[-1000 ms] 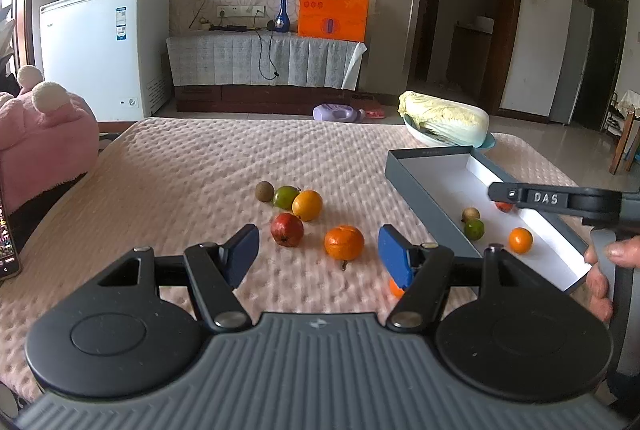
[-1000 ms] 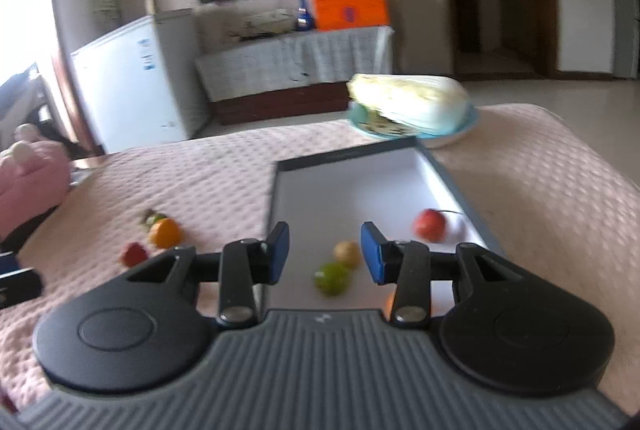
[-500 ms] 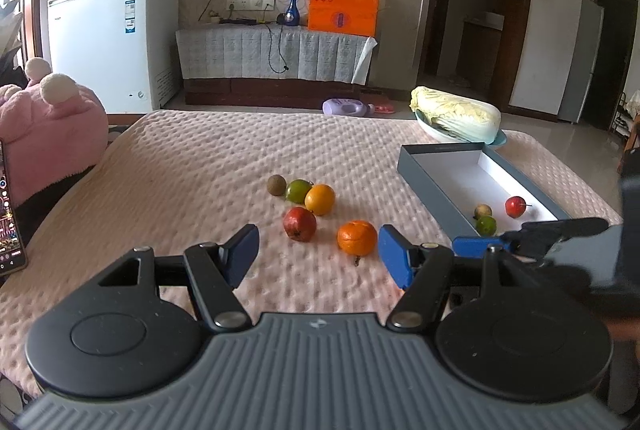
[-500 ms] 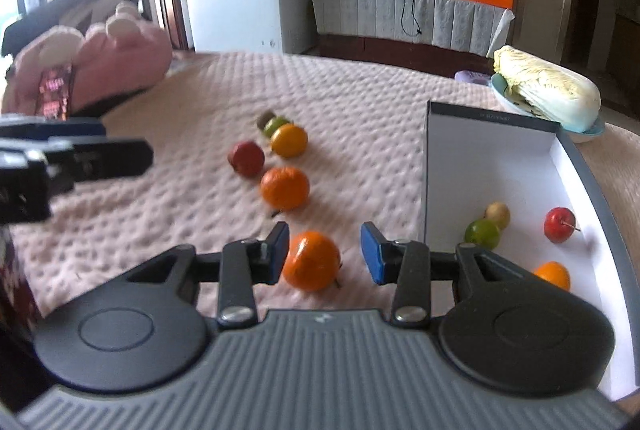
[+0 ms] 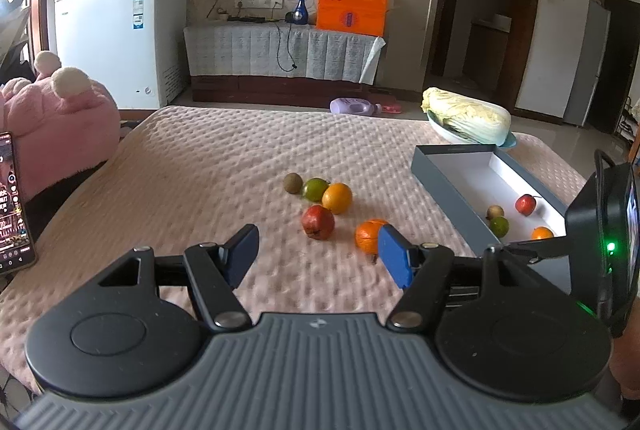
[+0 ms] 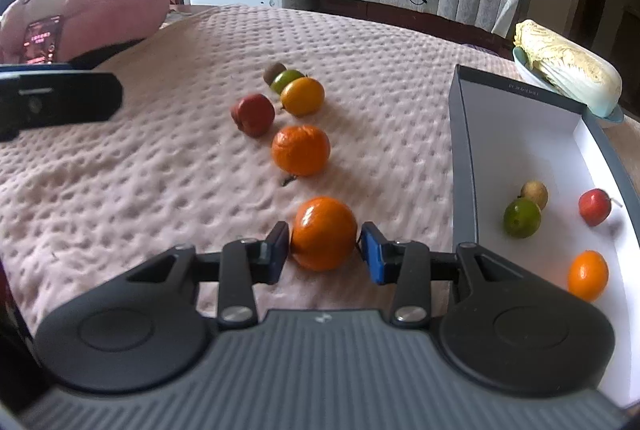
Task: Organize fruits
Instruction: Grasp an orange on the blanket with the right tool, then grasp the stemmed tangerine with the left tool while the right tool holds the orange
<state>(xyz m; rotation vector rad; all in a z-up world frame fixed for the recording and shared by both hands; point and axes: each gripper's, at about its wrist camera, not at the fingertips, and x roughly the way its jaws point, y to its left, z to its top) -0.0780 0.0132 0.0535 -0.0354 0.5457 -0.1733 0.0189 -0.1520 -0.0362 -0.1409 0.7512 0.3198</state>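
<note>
Several fruits lie on the pink quilt: a kiwi [image 5: 293, 183], a green fruit [image 5: 315, 189], an orange [image 5: 337, 197], a red fruit [image 5: 318, 222] and a wrinkled tangerine [image 5: 369, 235]. A grey box with a white inside [image 5: 476, 177] at the right holds several small fruits. My left gripper [image 5: 318, 257] is open and empty above the quilt. In the right wrist view, my right gripper [image 6: 324, 250] is open, its pads [image 6: 278, 246] on either side of a smooth orange [image 6: 325, 232] lying on the quilt, left of the box [image 6: 464, 166].
A cabbage on a blue plate [image 5: 466, 120] sits behind the box. A pink plush [image 5: 60, 118] and a phone [image 5: 12, 202] are at the left edge. A white freezer [image 5: 120, 38] and a TV cabinet [image 5: 280, 58] stand beyond the bed.
My right gripper swung left from over the box to the quilt and moved down until its jaws stand around the nearest orange. My left gripper barely moved.
</note>
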